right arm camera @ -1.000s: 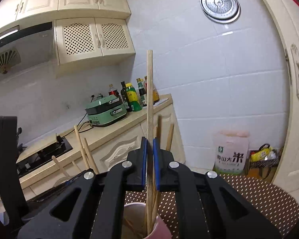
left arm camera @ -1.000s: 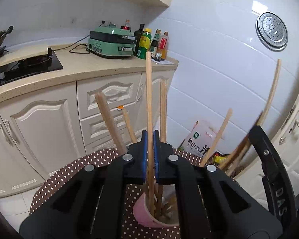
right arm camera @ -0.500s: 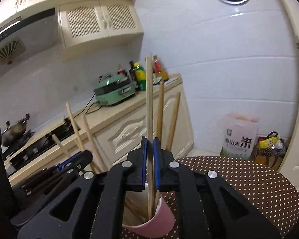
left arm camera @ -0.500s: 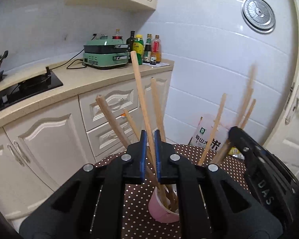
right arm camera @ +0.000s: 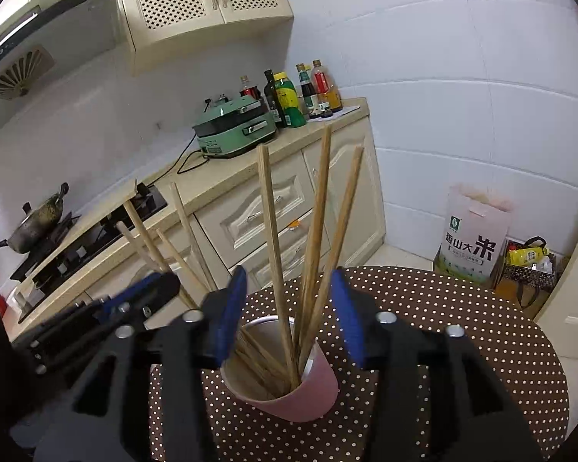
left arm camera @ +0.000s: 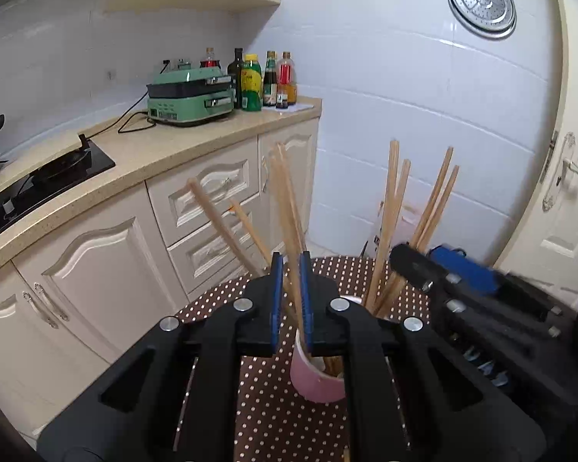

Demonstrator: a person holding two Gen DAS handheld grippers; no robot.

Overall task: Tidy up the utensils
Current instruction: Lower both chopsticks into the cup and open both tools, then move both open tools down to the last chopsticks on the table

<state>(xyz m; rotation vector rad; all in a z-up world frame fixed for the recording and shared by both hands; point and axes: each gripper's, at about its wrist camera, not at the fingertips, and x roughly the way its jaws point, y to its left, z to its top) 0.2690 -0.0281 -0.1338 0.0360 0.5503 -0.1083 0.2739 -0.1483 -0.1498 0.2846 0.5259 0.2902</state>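
The pink cup is sitting on the round polka-dot table, at about six o'clock in the right wrist view, and wooden chopsticks are fanning out of it — some leaning toward ten o'clock, others toward one o'clock.

The right gripper is hanging directly over the cup's mouth with its blue pads spread wide on either side of the sticks; it is gripping nothing. The left gripper is showing only a narrow gap between its pads, and a blurred chopstick is passing through that gap, tilted toward eleven o'clock with its lower end down in the cup. Whether the pads are pinching that stick or merely flanking it, I cannot tell.

Judging by this, the step in hand is the dropping of a chopstick into the cup: the right side looks done, the left is finishing. The next move probably calls for parting the left pads fully — if they are gripping — then lifting both tools straight up, clear of the leaning stick tops, so that the light cup is not tipped.
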